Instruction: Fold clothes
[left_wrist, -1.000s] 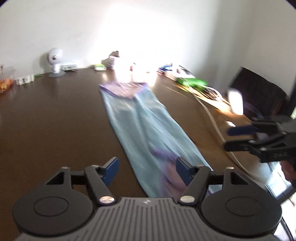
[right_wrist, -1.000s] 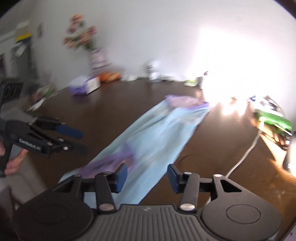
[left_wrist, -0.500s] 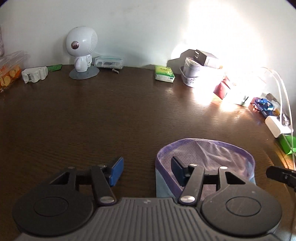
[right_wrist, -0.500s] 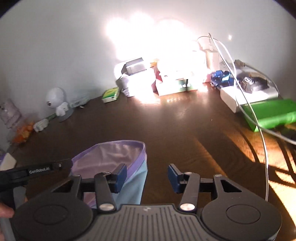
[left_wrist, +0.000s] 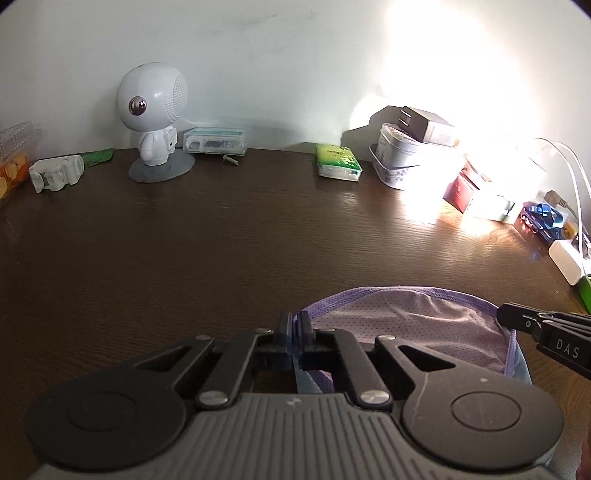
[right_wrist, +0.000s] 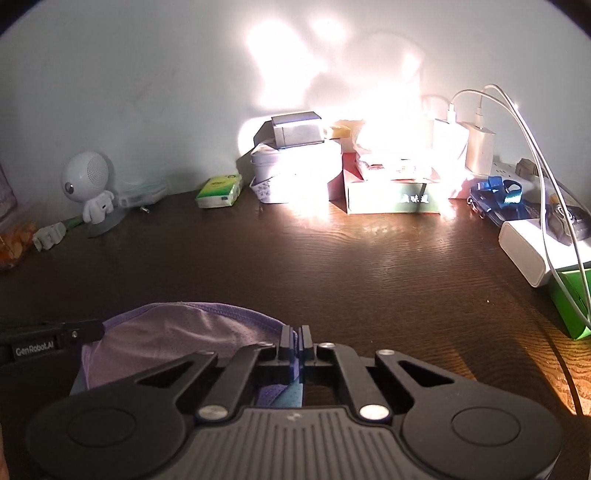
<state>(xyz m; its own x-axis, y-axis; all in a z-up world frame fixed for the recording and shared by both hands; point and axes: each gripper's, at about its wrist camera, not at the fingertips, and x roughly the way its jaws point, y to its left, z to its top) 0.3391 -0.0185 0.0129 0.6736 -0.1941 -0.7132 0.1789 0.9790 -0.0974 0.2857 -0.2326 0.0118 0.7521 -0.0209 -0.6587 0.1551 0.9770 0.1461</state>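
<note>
Dark bench (left_wrist: 221, 240) holds the clothes (left_wrist: 406, 325) near me, each gripper, left gripper (left_wrist: 294, 325) and right gripper (right_wrist: 294, 338), pinching a waistband corner, so I should lift both evenly.

Left gripper (left_wrist: 294, 325) seen with jaws drawn together, the purple-trimmed waistband edge of a light blue garment (left_wrist: 413, 325) pinched between them. Garment laid on a dark wooden table (left_wrist: 221, 251). Right gripper (left_wrist: 517, 319) noted at the waistband's far corner. By the wall: a white robot figurine (left_wrist: 153, 118), a green tissue pack (left_wrist: 338, 162), a tin (left_wrist: 402, 162).
</note>
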